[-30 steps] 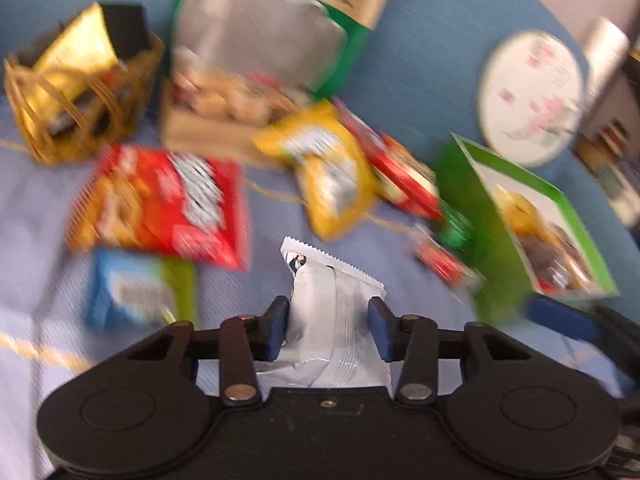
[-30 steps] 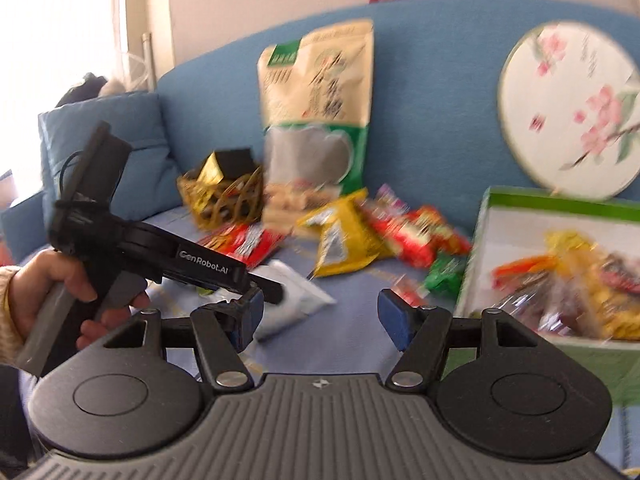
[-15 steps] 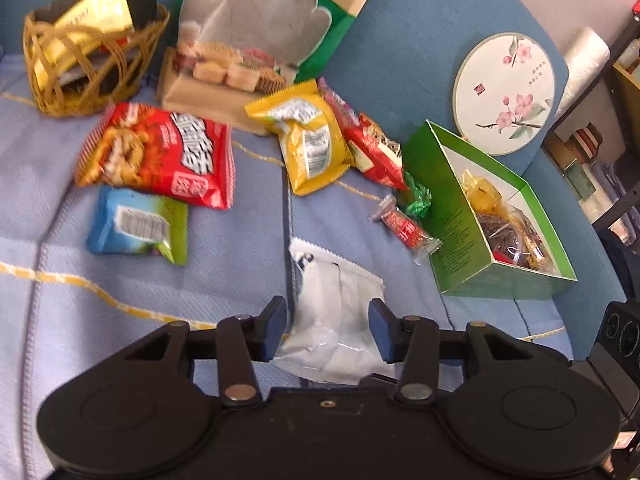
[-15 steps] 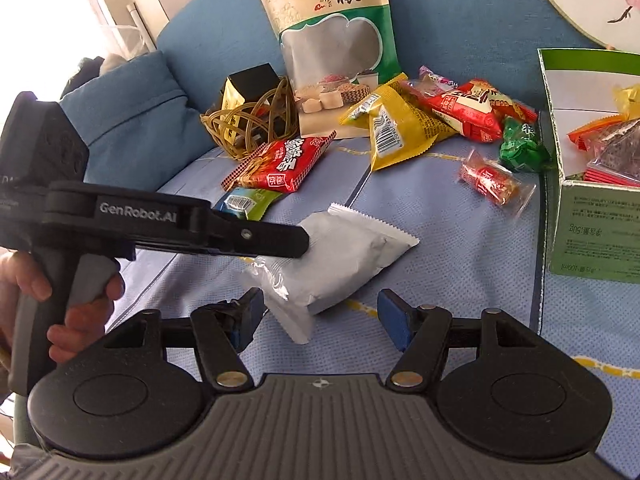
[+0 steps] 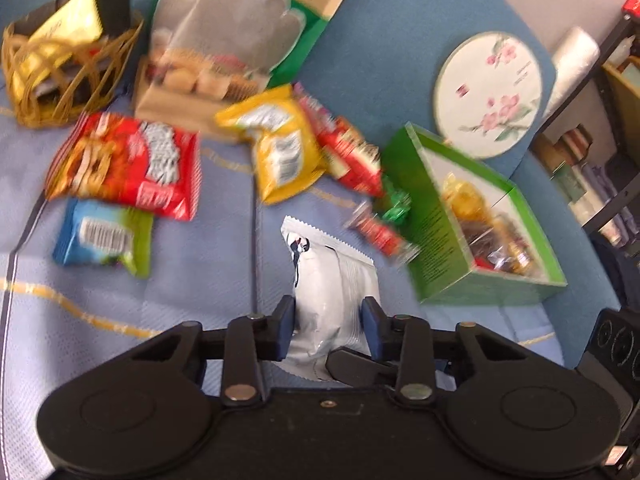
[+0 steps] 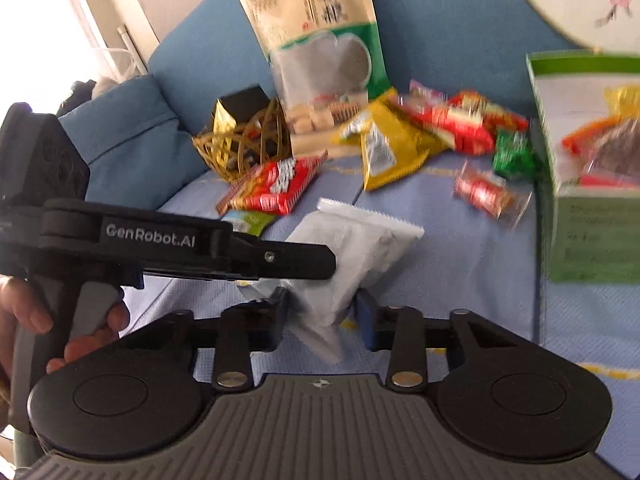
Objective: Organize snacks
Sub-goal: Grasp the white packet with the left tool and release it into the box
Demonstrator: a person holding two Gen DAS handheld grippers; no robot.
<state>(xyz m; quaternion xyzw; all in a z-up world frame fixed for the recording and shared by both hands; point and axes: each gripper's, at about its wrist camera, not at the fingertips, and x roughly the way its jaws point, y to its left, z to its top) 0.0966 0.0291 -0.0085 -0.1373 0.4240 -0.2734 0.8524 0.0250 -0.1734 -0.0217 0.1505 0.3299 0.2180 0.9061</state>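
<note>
- White crinkled foil snack packet (image 5: 334, 280), serrated far edge: on light-blue sofa cover (image 5: 200, 272), centre-near, left of green open cardboard box (image 5: 434, 240).
- Likely light, soft, slippery; contents possibly crushable.
- Left gripper (image 5: 328, 320): closing, pads pressing packet's near end.
- Right gripper (image 6: 320, 314): closing around same packet's near corner; contact unclear.
- Best hold: across middle, gently.

Home; blue sofa (image 6: 440, 40); cushion (image 6: 132, 136).
</note>
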